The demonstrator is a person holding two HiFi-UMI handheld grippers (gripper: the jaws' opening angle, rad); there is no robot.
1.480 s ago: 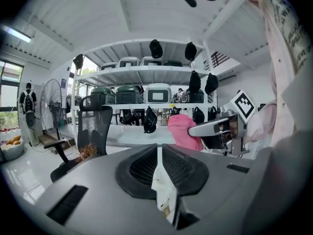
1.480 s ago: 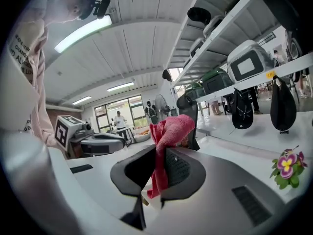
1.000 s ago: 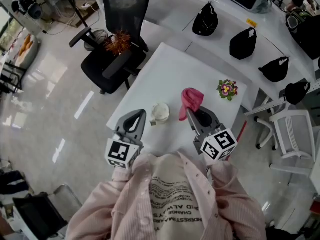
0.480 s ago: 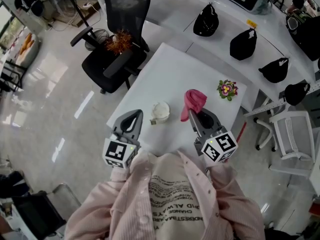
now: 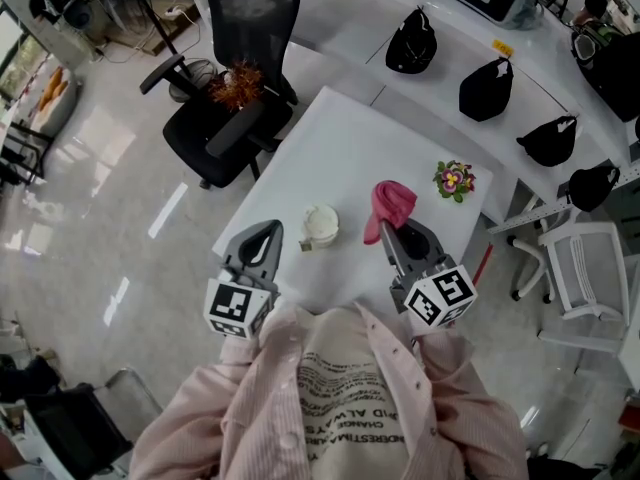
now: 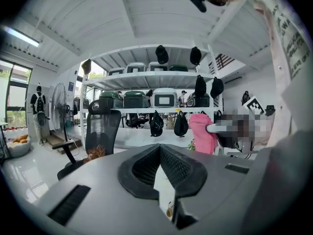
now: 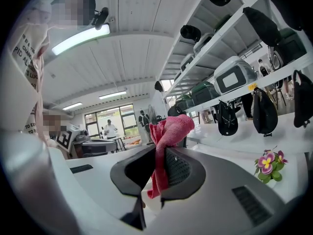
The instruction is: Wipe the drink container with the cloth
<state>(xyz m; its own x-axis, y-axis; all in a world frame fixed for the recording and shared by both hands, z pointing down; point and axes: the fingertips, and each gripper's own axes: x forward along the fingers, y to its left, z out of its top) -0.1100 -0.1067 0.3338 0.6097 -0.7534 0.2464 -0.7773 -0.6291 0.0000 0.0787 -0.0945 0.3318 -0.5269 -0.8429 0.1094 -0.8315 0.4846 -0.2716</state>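
Observation:
A small white drink container (image 5: 320, 225) stands on the white table (image 5: 350, 148), between my two grippers. My right gripper (image 5: 387, 227) is shut on a pink cloth (image 5: 390, 207), which bunches up above its jaws (image 7: 168, 131) and hangs down between them. It is held just right of the container, lifted off the table. My left gripper (image 5: 268, 236) is shut with nothing in it and points at the table's near left edge, a little left of the container. In the left gripper view the pink cloth (image 6: 201, 133) shows at the right.
A small pot of pink and yellow flowers (image 5: 455, 178) sits on the table's far right. A black office chair (image 5: 235, 78) stands beyond the table's left corner. Black caps (image 5: 486, 86) line the long white bench behind. A white chair (image 5: 585, 268) is at the right.
My right gripper has moved slightly right and away with the pink cloth. The left gripper has drifted a little left and toward me. The container has not moved.

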